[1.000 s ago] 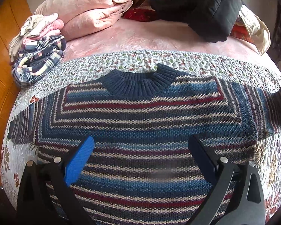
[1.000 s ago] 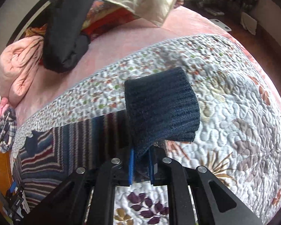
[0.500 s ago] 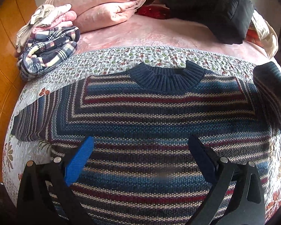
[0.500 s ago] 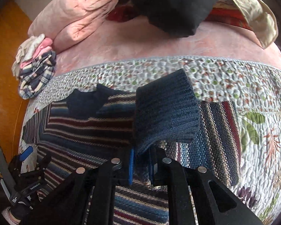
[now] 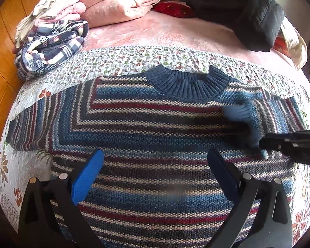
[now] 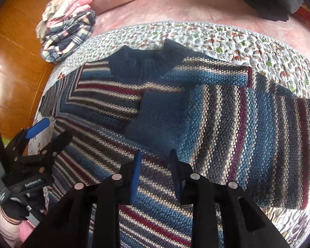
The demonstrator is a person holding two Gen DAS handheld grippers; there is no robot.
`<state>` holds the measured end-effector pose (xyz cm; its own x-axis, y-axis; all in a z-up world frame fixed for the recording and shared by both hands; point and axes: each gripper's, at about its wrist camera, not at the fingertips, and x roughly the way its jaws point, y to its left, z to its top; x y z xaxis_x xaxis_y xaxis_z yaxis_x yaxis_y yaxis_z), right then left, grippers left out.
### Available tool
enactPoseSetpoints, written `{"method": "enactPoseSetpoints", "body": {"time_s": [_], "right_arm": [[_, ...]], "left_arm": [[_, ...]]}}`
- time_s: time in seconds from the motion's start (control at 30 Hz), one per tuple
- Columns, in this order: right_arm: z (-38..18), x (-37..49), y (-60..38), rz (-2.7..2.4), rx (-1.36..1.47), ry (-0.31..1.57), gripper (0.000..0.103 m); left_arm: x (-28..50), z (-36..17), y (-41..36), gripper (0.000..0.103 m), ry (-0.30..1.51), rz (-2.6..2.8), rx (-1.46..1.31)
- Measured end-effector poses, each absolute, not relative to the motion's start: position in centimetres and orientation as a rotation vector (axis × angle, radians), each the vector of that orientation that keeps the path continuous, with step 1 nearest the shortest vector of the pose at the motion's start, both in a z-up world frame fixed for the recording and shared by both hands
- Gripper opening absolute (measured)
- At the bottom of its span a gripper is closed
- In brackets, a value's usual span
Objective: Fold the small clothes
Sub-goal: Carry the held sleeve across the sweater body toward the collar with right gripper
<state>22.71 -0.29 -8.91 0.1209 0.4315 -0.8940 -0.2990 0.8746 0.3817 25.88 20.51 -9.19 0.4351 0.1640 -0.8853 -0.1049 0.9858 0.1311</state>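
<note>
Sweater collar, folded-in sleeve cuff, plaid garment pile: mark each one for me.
sweater collar (image 5: 188,83), left wrist view, on the ribbed navy band.
sleeve cuff (image 6: 155,119), right wrist view, on the plain navy end lying on the chest.
plaid garment pile (image 5: 53,45), left wrist view, on the checked top fold.

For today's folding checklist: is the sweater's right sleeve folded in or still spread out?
Folded in. The right sleeve lies across the sweater chest, its dark cuff near the middle; the left sleeve lies spread on the quilt.
</note>
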Motion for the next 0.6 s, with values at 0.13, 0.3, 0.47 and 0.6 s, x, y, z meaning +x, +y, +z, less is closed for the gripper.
{"method": "enactPoseSetpoints", "body": {"time_s": [0.13,0.3,0.47,0.6], "right_arm": [[-6.2,21.0,-3.6,0.491,0.093,1.304,0.029],[-4.4,19.2,-8.5,0.418,0.097,1.27,0.03],[-5.1,18.6,-13.2,0.342,0.172,1.256,0.033],[-5.3,19.2,-15.2,0.302,0.195,1.24,0.033]], "left_arm": [[26.4,-10.2,19.2,0.1,1.162,0.097,0.005],[28.3,-11.8,15.8,0.099,1.228,0.006,-0.067],[31.0,-14.0,13.1,0.094,1.308,-0.03,-0.081],[32.5,-15.8,12.0,0.075,1.379,-0.039,-0.069]]}}
